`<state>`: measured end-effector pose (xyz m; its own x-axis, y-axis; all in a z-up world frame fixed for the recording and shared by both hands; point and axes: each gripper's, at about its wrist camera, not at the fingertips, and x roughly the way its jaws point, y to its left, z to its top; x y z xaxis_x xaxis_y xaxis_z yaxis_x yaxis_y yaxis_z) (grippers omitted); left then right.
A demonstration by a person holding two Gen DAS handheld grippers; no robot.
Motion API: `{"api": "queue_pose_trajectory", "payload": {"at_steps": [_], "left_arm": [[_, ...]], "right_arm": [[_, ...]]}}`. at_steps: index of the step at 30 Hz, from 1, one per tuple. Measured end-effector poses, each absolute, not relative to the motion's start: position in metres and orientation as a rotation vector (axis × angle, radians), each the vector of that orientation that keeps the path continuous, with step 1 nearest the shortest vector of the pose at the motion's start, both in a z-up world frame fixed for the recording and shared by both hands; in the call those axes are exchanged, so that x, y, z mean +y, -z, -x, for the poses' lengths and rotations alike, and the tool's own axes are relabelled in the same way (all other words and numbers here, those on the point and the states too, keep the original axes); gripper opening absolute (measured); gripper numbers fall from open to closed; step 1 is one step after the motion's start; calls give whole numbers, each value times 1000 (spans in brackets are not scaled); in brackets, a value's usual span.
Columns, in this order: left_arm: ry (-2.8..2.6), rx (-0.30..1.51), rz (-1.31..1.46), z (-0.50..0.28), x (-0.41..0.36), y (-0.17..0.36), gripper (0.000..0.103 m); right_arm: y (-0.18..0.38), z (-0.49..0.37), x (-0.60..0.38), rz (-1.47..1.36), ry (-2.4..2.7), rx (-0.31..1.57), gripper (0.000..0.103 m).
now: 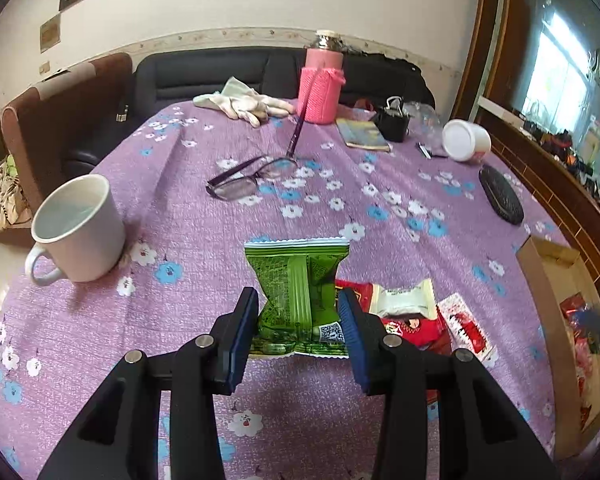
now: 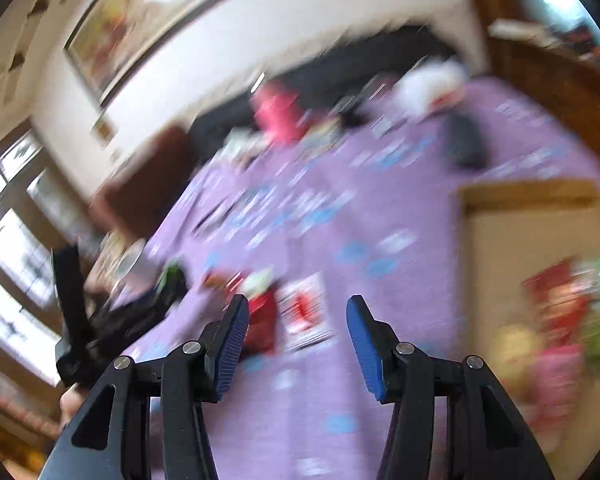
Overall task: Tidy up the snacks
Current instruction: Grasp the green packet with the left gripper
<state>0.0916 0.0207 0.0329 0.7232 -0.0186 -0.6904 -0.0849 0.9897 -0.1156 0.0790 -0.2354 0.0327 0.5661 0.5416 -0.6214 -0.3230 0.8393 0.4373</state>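
My left gripper (image 1: 298, 300) is shut on a green snack packet (image 1: 298, 280), pinching its middle just above the purple flowered tablecloth (image 1: 204, 240). To its right lie a white snack packet (image 1: 404, 300), a red packet (image 1: 412, 326) and a red-and-white packet (image 1: 466, 326). A cardboard box (image 1: 540, 276) with several snacks in it stands at the right edge. The right wrist view is motion-blurred. My right gripper (image 2: 298, 308) is open and empty above the cloth, with the red-and-white packet (image 2: 306, 312) beyond it and the box (image 2: 512, 248) to its right.
A white mug (image 1: 80, 228) stands at the left. Glasses (image 1: 252, 176) lie mid-table. A pink-sleeved flask (image 1: 322, 84), white gloves (image 1: 244, 104), a booklet (image 1: 362, 134), a white tub (image 1: 466, 140) and a black case (image 1: 500, 196) sit farther back. A wooden cabinet runs along the right.
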Motion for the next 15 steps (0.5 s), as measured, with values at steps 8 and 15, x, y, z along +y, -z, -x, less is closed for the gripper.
{"api": "queue_pose_trajectory", "payload": {"at_steps": [8, 15], "left_arm": [[-53, 764, 191, -90, 34, -35, 40], [-60, 738, 189, -87, 38, -40, 40]], "right_arm": [[6, -135, -165, -275, -571, 982, 55], [25, -124, -145, -241, -626, 1058, 55]]}}
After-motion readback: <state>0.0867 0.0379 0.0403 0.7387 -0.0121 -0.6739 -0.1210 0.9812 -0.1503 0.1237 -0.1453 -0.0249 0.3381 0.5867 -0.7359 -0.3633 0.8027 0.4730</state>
